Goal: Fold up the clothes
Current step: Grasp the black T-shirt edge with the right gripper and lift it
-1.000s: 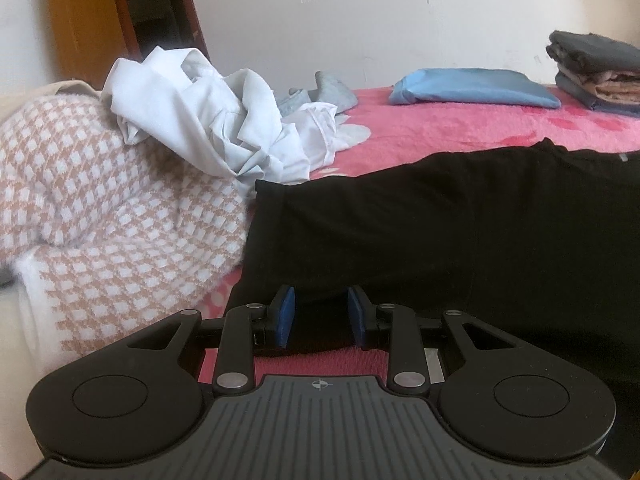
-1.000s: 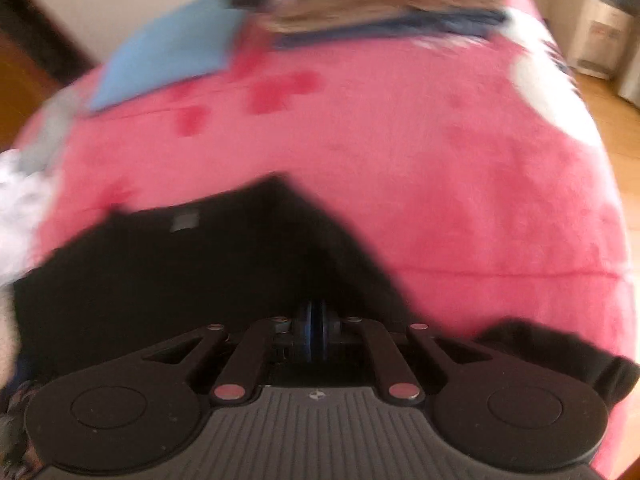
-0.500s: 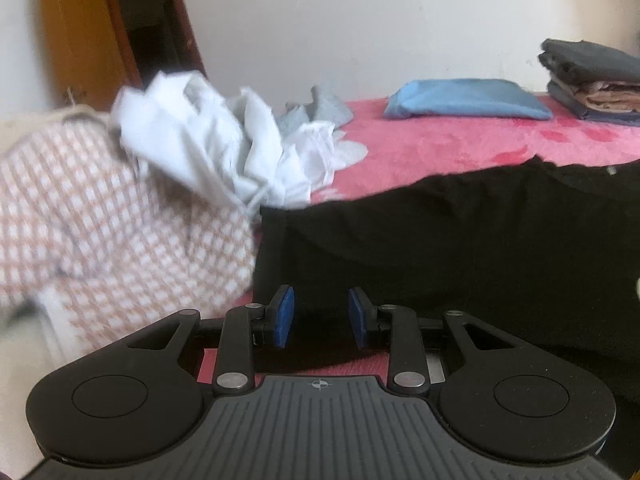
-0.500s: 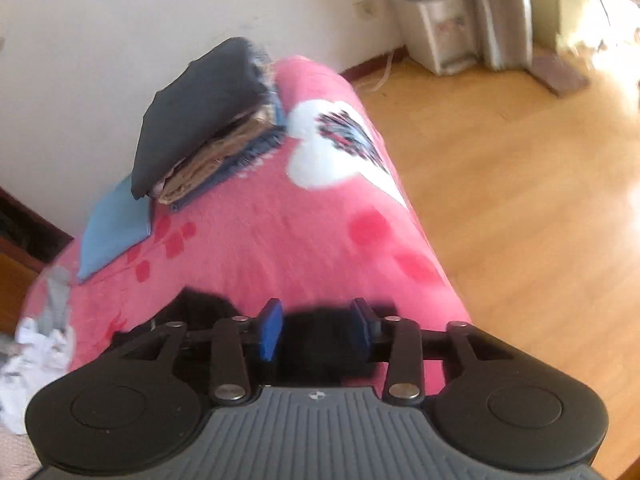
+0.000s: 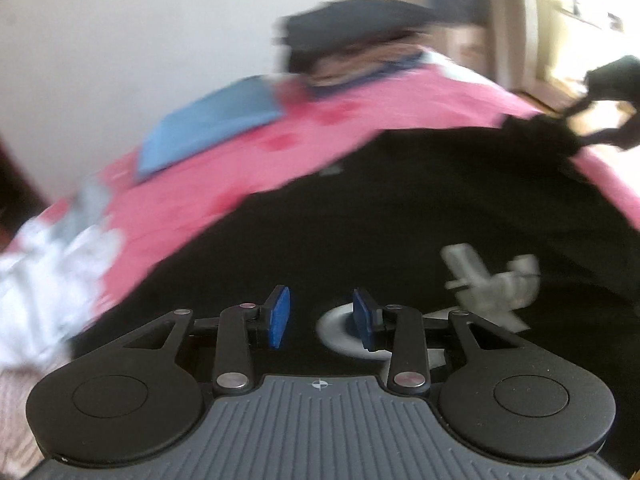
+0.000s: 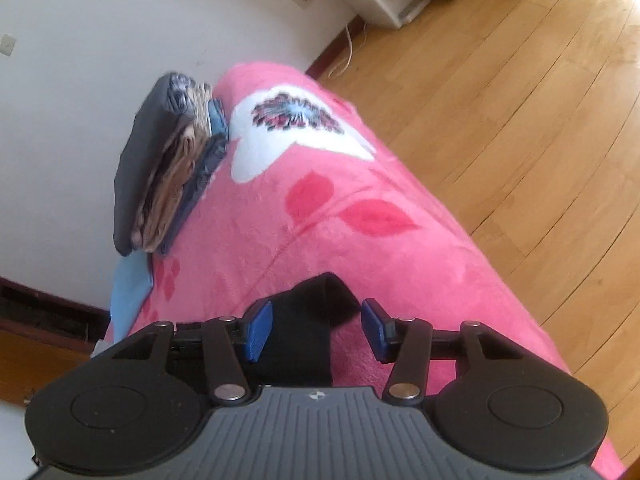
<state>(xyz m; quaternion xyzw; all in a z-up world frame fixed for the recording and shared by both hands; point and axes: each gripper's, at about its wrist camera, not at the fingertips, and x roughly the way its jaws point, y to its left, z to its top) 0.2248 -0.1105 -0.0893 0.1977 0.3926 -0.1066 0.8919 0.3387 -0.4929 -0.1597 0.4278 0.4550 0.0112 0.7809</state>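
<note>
Black shirt (image 5: 420, 216) lies spread flat on the pink blanket (image 5: 224, 196), soft matte knit, a grey-white print (image 5: 484, 284) on its front (blurred, shape unclear). The blanket is plush fleece with red leaf marks and a big white flower patch (image 6: 288, 136) near its far end. A sleeve (image 6: 308, 320) of the shirt, a dark tapering strip with a cuffed tip, reaches toward the blanket's right edge, with wood plank floor (image 6: 500, 120) beyond that edge.

Left gripper (image 5: 320, 316): blue pads (image 5: 279, 314) apart at a moderate gap, nothing between them, hovering low over the shirt's front near the print; contact with the cloth cannot be told. The left view is motion-blurred.

Right gripper (image 6: 318, 328): jaws wide apart, straddling the sleeve. The left pad (image 6: 258, 330) sits right at the sleeve's edge, the right pad is clear of it with pink fleece showing in the gap. Not clamped. In the left view the right gripper (image 5: 580, 128) shows as a dark shape at the shirt's far right corner.

Folded stack (image 6: 168, 172) at the blanket's far edge by the white wall (image 6: 100, 40): dark grey on top, tan ribbed layers in the middle, dark blue denim-like piece below. A flat blue fold (image 5: 208, 128) lies beside it along the same edge. Crumpled white cloth (image 5: 44, 280) is heaped at the blanket's left edge, beside the shirt's left side.
</note>
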